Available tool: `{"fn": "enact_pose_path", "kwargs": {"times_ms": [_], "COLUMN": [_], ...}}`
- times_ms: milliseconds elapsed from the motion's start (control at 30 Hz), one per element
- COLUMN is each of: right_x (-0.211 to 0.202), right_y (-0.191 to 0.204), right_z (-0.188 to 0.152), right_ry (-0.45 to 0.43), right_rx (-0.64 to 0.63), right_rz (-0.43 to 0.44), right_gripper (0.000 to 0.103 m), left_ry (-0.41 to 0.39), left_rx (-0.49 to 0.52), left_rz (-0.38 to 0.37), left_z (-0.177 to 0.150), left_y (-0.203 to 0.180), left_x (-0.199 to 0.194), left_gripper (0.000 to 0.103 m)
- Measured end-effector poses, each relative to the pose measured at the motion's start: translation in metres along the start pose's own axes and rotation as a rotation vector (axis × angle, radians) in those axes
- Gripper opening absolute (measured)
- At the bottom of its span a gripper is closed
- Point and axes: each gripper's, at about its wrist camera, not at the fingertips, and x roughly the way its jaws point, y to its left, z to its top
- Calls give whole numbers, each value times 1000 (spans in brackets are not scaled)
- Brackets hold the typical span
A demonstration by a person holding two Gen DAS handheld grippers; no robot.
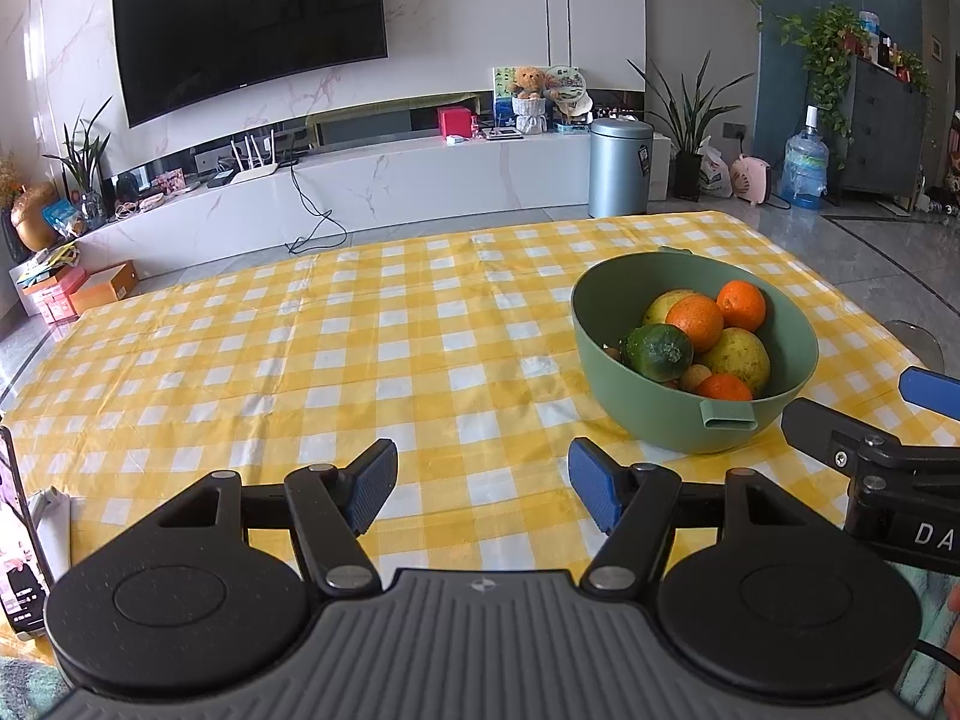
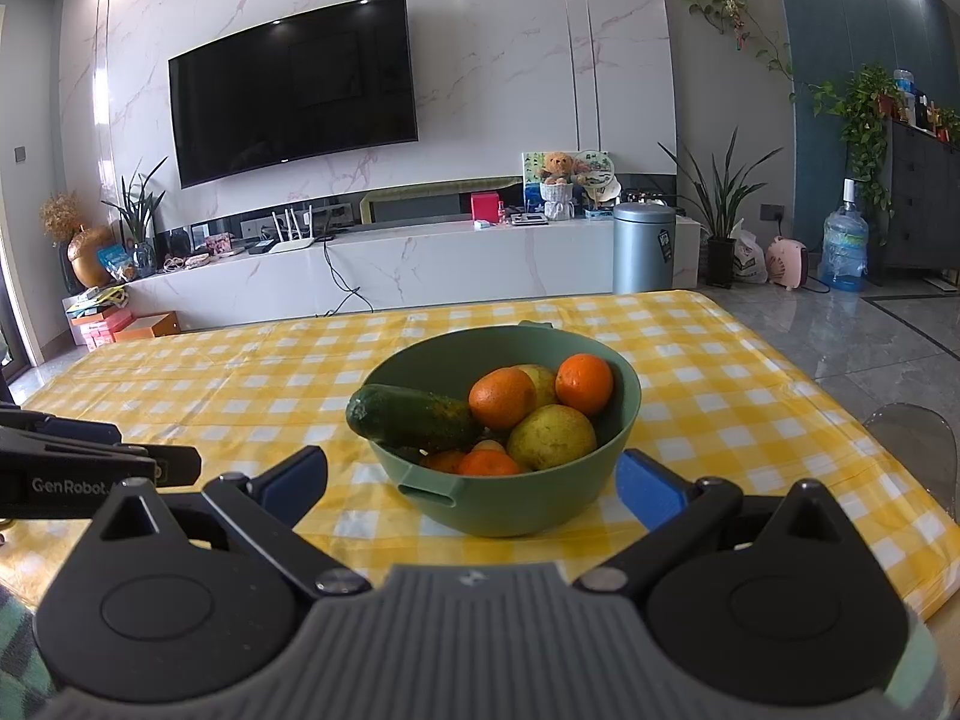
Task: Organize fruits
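A green bowl (image 1: 660,420) (image 2: 540,510) stands on the yellow checked tablecloth (image 1: 360,360). It holds oranges (image 1: 695,321) (image 2: 503,397), yellow pears (image 1: 737,359) (image 2: 552,437), a dark green cucumber (image 1: 657,352) (image 2: 414,420) and small fruits near the bottom. My left gripper (image 1: 483,489) hangs open over bare cloth, left of the bowl, with nothing between its blue pads. My right gripper (image 2: 474,483) is open too, its fingers standing apart on either side of the bowl's near wall, short of the fruit. In the left wrist view the right gripper (image 1: 864,420) shows at the right edge.
A phone (image 1: 21,534) leans at the table's left edge. A clear chair back (image 2: 918,450) stands off the table's right side. Beyond the far edge are a TV wall, a white cabinet and a grey bin (image 1: 621,165). The left gripper's body (image 2: 78,468) enters the right wrist view at left.
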Motion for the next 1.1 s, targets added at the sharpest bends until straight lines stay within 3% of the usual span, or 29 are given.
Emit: {"fn": "enact_pose_path", "kwargs": {"times_ms": [1100], "right_x": [0], "right_y": [0], "right_z": [0], "right_ry": [1], "right_rx": [-3], "right_rz": [-3], "right_gripper": [99], "left_ry": [-4], "left_rx": [-2], "left_rz": [6], "left_z": [2], "left_y": [3], "left_x": [-2], "left_gripper": [79]}}
